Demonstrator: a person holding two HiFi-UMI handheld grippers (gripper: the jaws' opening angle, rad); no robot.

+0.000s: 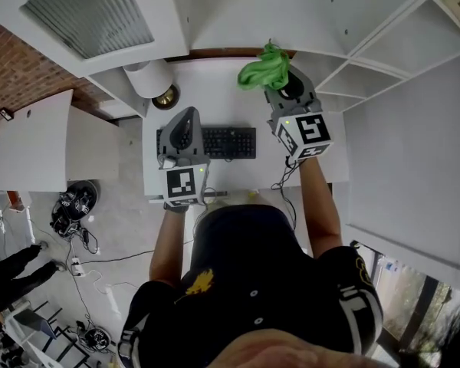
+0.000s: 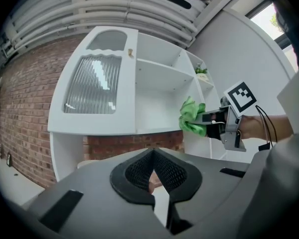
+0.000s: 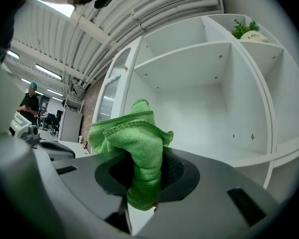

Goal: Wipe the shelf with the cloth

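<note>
The right gripper (image 1: 282, 89) is clamping a bunched green cloth (image 1: 262, 69) between its closed jaws, the cloth sticking out past their tips, with the white shelf (image 3: 199, 54) just ahead. The left gripper (image 1: 185, 117) is hovering beside a black keyboard (image 1: 228, 142), jaws together, gripping nothing.

You wear a black short-sleeved shirt (image 1: 253, 282) with a small yellow picture (image 1: 200, 281) on it. Your left gripper (image 1: 185, 115) and right gripper (image 1: 284, 83) are grey. Each has a white cube (image 1: 181, 182) with black squares. A thin black cable (image 1: 286, 194) hangs from the right one.
</note>
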